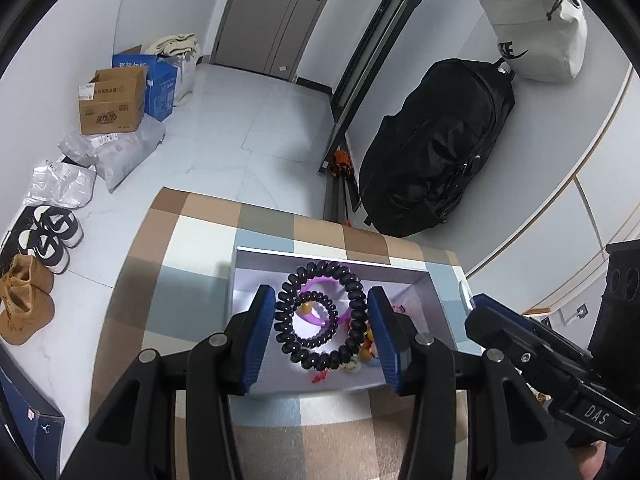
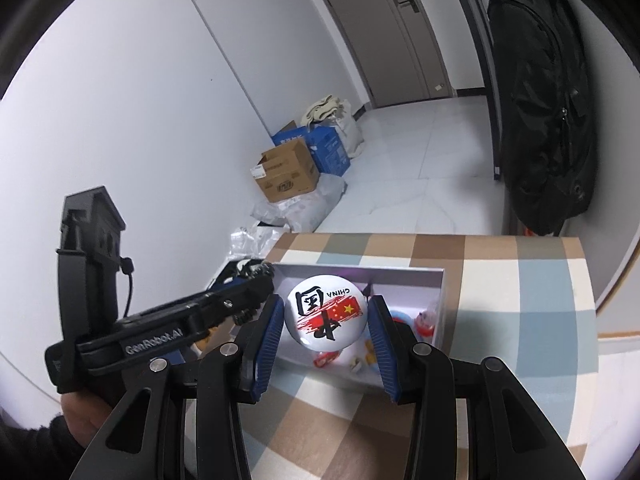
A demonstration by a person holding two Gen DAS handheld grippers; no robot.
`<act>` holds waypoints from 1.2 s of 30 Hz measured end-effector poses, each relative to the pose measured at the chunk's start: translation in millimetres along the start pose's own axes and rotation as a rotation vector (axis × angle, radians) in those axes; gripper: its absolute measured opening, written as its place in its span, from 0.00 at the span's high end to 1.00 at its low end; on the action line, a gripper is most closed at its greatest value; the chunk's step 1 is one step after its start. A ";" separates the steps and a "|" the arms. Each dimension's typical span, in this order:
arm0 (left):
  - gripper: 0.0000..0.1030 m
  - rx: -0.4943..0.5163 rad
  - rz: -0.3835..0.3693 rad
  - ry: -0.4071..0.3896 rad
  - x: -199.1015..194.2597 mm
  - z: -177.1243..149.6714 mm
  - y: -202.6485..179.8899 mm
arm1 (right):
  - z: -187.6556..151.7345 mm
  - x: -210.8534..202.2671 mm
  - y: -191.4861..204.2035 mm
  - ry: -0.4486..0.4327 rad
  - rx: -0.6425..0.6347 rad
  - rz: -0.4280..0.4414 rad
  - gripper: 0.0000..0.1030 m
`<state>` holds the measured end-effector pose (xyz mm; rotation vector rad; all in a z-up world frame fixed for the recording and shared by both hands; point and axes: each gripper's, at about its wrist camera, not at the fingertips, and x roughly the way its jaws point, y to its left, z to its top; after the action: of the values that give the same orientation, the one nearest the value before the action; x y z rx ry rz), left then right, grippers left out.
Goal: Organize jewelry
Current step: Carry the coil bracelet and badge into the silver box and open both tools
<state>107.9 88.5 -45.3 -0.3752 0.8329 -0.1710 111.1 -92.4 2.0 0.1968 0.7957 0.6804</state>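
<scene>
We are taking the box (image 1: 432,292) as our landmark; it is sitting on the checked cloth (image 1: 208,224) that is covering the table.

Nearest the left camera, we are holding the left gripper (image 1: 322,322) over the box interior. Its blue pads (image 1: 262,332) are flanking a large black coil band (image 1: 320,316), and each pad appears to be touching the band's outer edge, so we are judging this a light grasp. A smaller coil band (image 1: 312,320) and a purple bangle (image 1: 316,300) are showing through the large ring; we cannot tell whether they are being carried with it or are lying on the box floor.

Nearest the right camera, we are clamping the right gripper (image 2: 325,314) on a round badge (image 2: 325,311) by its rim. Holding it edge-on this way is keeping the printed face visible and is letting it drop flat. The badge is hanging just above the box.

Below both loads, small red, orange and yellow trinkets (image 2: 424,322) are lying in the box. They are too small and too overexposed to identify, and the loads are hiding much of the floor.

Beyond the box, a black backpack (image 1: 436,148) is leaning against the wall, and cardboard cartons (image 1: 112,100) are standing farther off. The fisheye rim is cropping the room's edges.
</scene>
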 end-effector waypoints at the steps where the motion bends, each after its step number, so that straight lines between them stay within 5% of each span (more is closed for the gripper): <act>1: 0.59 -0.002 0.000 0.004 1.2 0.7 -0.5 | 0.9 0.7 -2.1 -0.001 0.000 0.000 0.59; 29: 0.54 0.000 -0.017 0.103 32.0 11.1 -4.5 | 12.7 31.3 -38.2 0.028 0.075 0.040 0.57; 32: 0.43 -0.002 -0.012 0.102 32.1 10.7 -4.4 | 13.7 26.4 -38.8 0.007 0.076 0.032 0.40; 36: 0.35 0.008 -0.004 0.064 25.9 10.6 -5.9 | 15.0 16.5 -39.9 -0.029 0.086 0.027 0.33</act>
<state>133.1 78.2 -54.4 -0.3652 0.8945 -0.1904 149.6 -111.6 -13.7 0.2949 0.7963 0.6676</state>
